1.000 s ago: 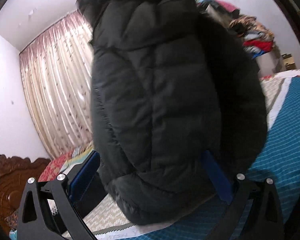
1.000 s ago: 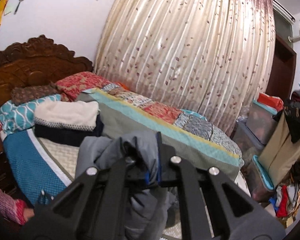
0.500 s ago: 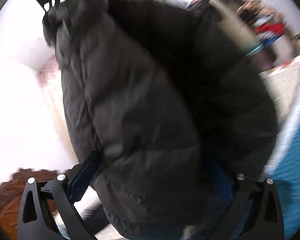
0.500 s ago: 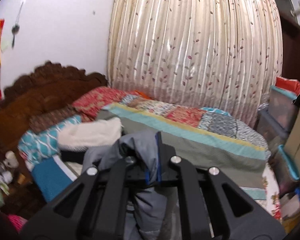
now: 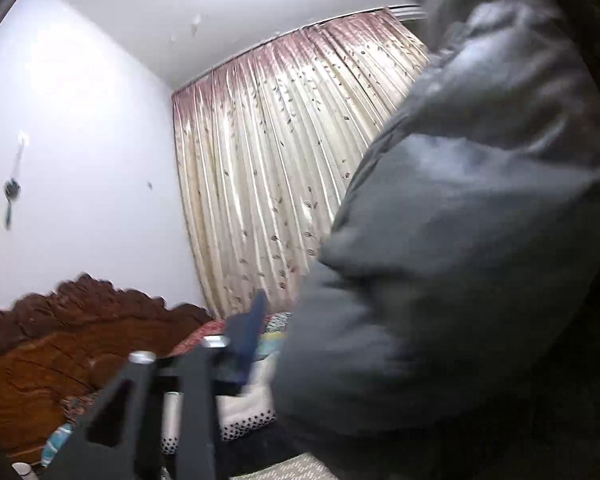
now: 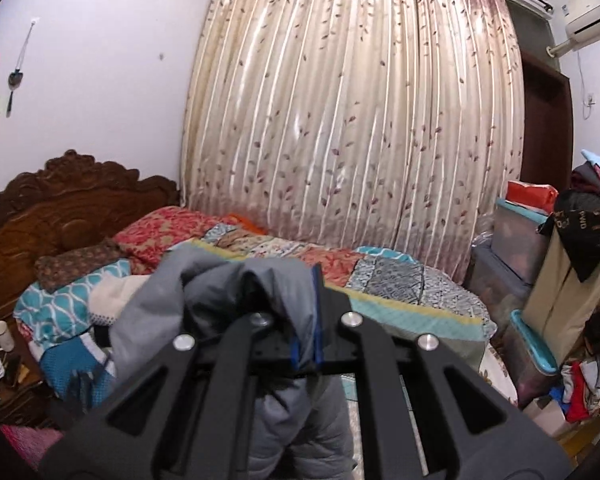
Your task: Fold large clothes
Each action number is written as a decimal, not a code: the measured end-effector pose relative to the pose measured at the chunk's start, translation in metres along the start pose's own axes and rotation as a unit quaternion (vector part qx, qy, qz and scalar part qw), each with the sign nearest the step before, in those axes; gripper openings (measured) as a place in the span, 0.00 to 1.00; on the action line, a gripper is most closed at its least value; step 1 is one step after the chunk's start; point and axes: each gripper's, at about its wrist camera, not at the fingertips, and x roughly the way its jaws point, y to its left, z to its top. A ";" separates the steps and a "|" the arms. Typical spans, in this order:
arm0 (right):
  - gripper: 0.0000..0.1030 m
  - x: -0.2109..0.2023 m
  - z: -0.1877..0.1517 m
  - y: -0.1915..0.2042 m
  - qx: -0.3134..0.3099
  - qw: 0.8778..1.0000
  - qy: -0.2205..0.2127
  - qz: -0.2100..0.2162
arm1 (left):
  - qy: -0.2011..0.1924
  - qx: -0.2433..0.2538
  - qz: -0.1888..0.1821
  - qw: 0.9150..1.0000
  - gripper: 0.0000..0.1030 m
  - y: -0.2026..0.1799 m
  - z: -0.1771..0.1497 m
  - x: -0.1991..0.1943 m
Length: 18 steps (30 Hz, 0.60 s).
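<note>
While the jacket (image 5: pixel 460 260) hangs blurred across the right of the left wrist view, only one finger (image 5: pixel 248 332) of the left gripper is seen (its opening cannot be told). From the right wrist, the right gripper (image 6: pixel 305 340) is seen clamped on a fold of jacket (image 6: pixel 236 280) above the bed (image 6: pixel 400 296).

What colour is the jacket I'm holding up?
Grey, a puffy quilted jacket; clearest in the right wrist view, pinched in the right gripper.
</note>
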 end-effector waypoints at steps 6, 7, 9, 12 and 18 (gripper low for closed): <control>0.05 -0.037 0.006 -0.014 -0.020 0.999 -0.028 -0.017 | -0.029 -0.053 -0.047 0.997 0.41 0.077 0.062 0.003; 0.05 -0.044 0.008 -0.017 -0.023 0.999 -0.034 -0.020 | -0.043 -0.055 -0.051 0.996 0.41 0.085 0.075 0.001; 0.05 -0.063 0.008 -0.021 -0.032 0.998 -0.050 -0.027 | -0.068 -0.051 -0.054 0.995 0.41 0.088 0.104 -0.003; 0.05 -0.087 0.019 -0.024 -0.037 0.995 -0.080 -0.037 | -0.088 -0.060 -0.075 0.991 0.41 0.082 0.146 -0.011; 0.05 -0.100 0.036 -0.037 -0.050 0.993 -0.091 -0.055 | -0.043 -0.072 -0.144 0.986 0.41 0.118 0.188 0.043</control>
